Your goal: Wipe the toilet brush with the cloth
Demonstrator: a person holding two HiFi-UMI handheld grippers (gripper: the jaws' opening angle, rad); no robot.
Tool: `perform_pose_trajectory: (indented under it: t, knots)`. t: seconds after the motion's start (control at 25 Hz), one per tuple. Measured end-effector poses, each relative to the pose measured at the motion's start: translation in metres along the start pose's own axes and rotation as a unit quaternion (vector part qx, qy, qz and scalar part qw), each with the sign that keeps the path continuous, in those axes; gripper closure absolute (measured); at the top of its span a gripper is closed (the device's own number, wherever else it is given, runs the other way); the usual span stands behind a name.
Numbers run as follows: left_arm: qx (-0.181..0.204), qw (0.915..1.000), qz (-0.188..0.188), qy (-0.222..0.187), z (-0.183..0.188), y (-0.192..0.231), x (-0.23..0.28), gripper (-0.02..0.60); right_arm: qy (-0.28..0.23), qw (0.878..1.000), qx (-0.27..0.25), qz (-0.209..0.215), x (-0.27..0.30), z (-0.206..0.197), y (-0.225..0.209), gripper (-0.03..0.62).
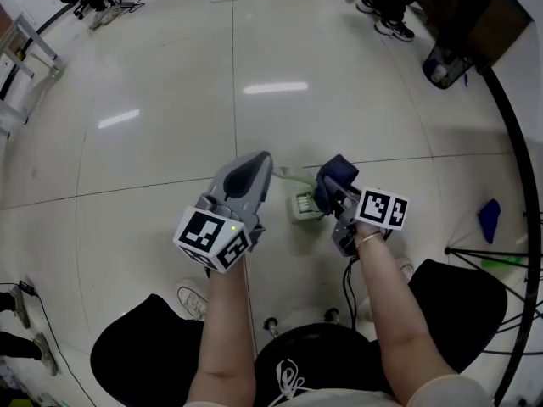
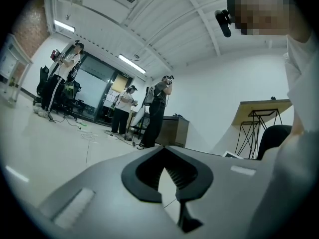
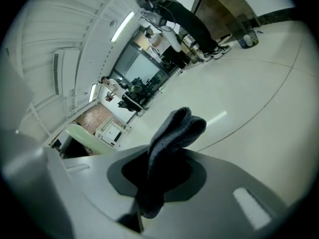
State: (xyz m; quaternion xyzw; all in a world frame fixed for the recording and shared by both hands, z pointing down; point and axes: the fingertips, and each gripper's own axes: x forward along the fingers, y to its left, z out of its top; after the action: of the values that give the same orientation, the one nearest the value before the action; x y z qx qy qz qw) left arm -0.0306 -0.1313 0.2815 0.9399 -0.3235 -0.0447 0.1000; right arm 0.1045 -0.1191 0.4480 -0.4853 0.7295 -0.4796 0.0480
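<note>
A pale green toilet brush handle (image 1: 291,176) runs between my two grippers in the head view, above a white and green brush base (image 1: 304,204) on the floor. My right gripper (image 1: 331,192) is shut on a dark blue cloth (image 1: 338,173), just right of the handle. In the right gripper view the cloth (image 3: 172,133) sticks up out of the jaws (image 3: 149,185), and the green handle (image 3: 82,134) shows to the left. My left gripper (image 1: 261,164) points at the handle's left end. Its jaws (image 2: 168,179) stand almost together, with only floor in the narrow slit.
A pale tiled floor (image 1: 170,100) spreads all round. A dark bin (image 1: 443,64) and a person's shoes (image 1: 387,20) are at the far right, a blue object (image 1: 489,219) and a black stand (image 1: 509,253) at the right. Several people (image 2: 157,108) stand far off.
</note>
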Motion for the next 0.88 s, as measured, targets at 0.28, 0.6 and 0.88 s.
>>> perform_pose_trajectory:
  t: [0.28,0.6,0.88]
  knots:
    - [0.002,0.9999,0.01,0.0,0.004,0.005,-0.002,0.575,0.027,0.996,0.09,-0.007,0.012,-0.043,-0.045,0.533]
    - [0.0,1.0,0.006,0.002,0.002,0.002,-0.003,0.575,0.083,0.994,0.053,-0.053,0.01,-0.083,-0.076,0.533]
    - [0.009,0.9996,-0.008,-0.024,0.026,-0.009,0.0,0.575,0.052,0.994,-0.092,-0.021,-0.008,-0.078,0.009,0.533]
